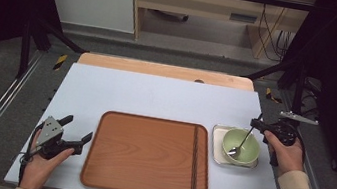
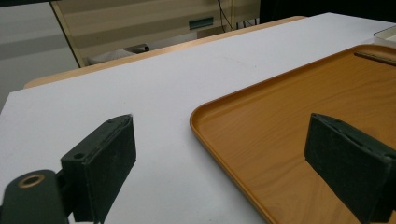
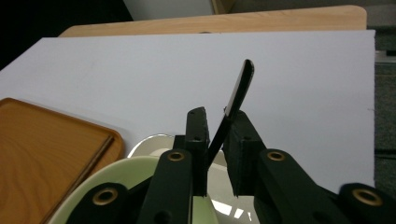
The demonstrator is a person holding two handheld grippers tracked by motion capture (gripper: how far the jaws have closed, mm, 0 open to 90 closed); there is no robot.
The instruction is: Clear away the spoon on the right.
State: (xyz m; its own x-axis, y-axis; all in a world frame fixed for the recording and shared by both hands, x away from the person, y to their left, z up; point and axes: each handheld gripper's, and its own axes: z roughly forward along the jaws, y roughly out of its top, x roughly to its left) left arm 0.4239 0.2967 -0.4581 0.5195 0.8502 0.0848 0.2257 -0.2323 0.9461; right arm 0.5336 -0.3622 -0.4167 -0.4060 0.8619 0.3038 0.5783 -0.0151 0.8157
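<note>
Because your right tool (image 3: pixel 215 135) has only the thin handle of the spoon (image 1: pixel 241 143) between its jaws, the likeliest trouble is a twist: the jaws look nearly together around the stem, but whether the pads already press on it cannot be told from here, and a slim handle held near one edge of the pads may pivot as you lift. If it swings, the spoon's head could drag on the wall of the green bowl (image 1: pixel 252 146) and tip it, or knock it about on the small white dish (image 1: pixel 219 132) it sits in. That dish lies just beside the right edge of the wooden tray (image 1: pixel 147 157), so a shove could push it against the tray.

The spoon rests in the bowl on the table (image 1: pixel 156 95), head down on the bowl's floor. Its long axis runs tilted, from the head at the lower left up and to the right in the high view, handle tip toward your right tool.

Your left tool (image 1: pixel 72 135) stands with its jaws wide apart and nothing between them, at the tray's left edge.
</note>
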